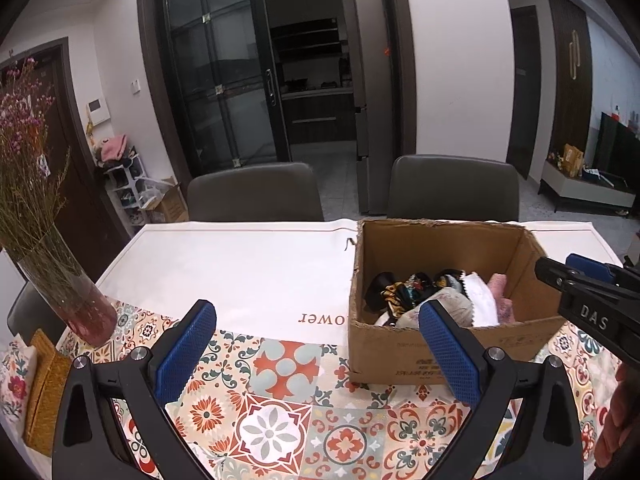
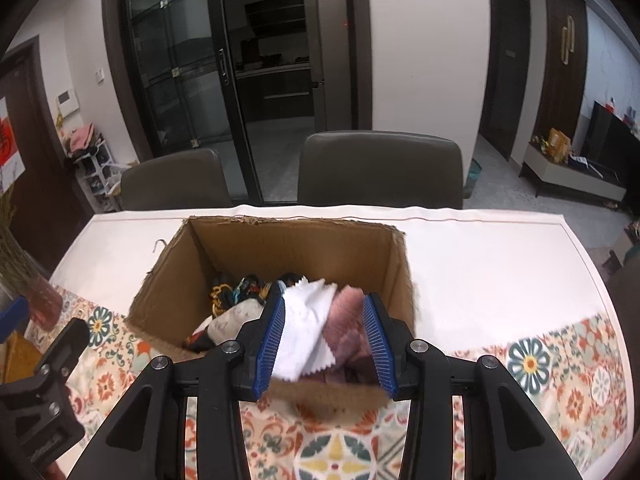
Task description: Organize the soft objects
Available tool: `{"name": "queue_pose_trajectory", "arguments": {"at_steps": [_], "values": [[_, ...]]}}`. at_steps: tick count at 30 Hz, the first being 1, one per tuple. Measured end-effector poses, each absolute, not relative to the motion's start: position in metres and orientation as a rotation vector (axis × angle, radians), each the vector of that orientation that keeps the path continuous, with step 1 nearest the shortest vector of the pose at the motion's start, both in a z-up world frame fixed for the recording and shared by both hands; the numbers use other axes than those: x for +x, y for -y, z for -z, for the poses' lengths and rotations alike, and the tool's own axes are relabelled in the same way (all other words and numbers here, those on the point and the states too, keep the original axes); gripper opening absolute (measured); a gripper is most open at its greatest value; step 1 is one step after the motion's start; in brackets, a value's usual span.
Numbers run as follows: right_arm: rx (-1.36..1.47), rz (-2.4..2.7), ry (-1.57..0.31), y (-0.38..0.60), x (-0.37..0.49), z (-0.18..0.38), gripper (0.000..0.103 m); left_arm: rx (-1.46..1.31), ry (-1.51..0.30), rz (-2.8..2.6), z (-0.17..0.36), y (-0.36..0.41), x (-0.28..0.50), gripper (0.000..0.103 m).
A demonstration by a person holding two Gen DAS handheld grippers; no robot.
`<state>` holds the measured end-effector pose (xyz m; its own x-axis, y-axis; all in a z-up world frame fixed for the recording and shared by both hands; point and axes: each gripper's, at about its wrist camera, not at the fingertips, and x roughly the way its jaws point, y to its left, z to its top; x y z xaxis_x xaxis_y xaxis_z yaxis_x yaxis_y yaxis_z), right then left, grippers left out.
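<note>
From my remote seat I count one open brown cardboard box (image 1: 452,344) standing on one table covered by a white cloth with a patterned tile-print border (image 1: 280,384). The box sits toward the far right part of the table in the left wrist view, and all the soft things I can see lie inside it.

In the box I make out one white fabric swatch with pinked zigzag edges (image 2: 304,320), one pink fuzzy cloth (image 2: 348,320) beside it, one cream printed fabric bundle (image 2: 236,316), and a dark tangle of black, yellow and teal patterned fabric (image 1: 404,288) toward the back; I cannot tell how many pieces make up that tangle.

My left gripper (image 1: 316,354) hangs over the patterned border with its two blue-padded fingers (image 1: 188,352) spread wide and nothing between them. My right gripper (image 2: 326,344) sits at the near rim of the box, jaws partly apart; the white swatch and pink cloth show in the gap between its two blue pads (image 2: 272,344), but that part is blurred and the pads do not appear to press on either piece.

Behind the table I count two grey-brown upholstered chairs (image 1: 256,192). On the left stands one clear glass vase of dried purple flowers (image 1: 64,280), and near it one mustard-yellow woven item (image 1: 44,392) with one floral printed cushion (image 1: 14,380) beside it
</note>
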<state>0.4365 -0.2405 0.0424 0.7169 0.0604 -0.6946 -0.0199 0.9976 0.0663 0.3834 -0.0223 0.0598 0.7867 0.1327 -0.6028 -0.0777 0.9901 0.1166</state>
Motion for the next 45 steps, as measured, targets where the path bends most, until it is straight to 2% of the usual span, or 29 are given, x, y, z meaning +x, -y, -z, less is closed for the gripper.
{"name": "queue_pose_trajectory", "arguments": {"at_steps": [2, 4, 6, 16, 25, 45], "values": [[0.065, -0.036, -0.765, 0.243, 0.425, -0.048, 0.043, 0.094, -0.638, -0.099, -0.066, 0.024, 0.374, 0.103], [0.059, -0.013, -0.748, 0.244, 0.409, -0.056, 0.054, 0.101, -0.621, -0.091, -0.071, 0.026, 0.365, 0.103], [0.049, 0.010, -0.722, 0.246, 0.394, -0.065, 0.060, 0.110, -0.600, -0.090, -0.077, 0.027, 0.353, 0.103], [0.021, 0.035, -0.638, 0.243, 0.312, -0.091, 0.072, 0.120, -0.490, -0.095, -0.102, 0.027, 0.277, 0.103], [0.071, 0.044, -0.602, 0.248, 0.239, -0.090, 0.075, 0.143, -0.441, -0.099, -0.109, 0.029, 0.211, 0.103], [0.034, 0.056, -0.552, 0.242, 0.136, -0.064, 0.076, 0.125, -0.454, -0.117, -0.073, 0.020, 0.109, 0.103]]}}
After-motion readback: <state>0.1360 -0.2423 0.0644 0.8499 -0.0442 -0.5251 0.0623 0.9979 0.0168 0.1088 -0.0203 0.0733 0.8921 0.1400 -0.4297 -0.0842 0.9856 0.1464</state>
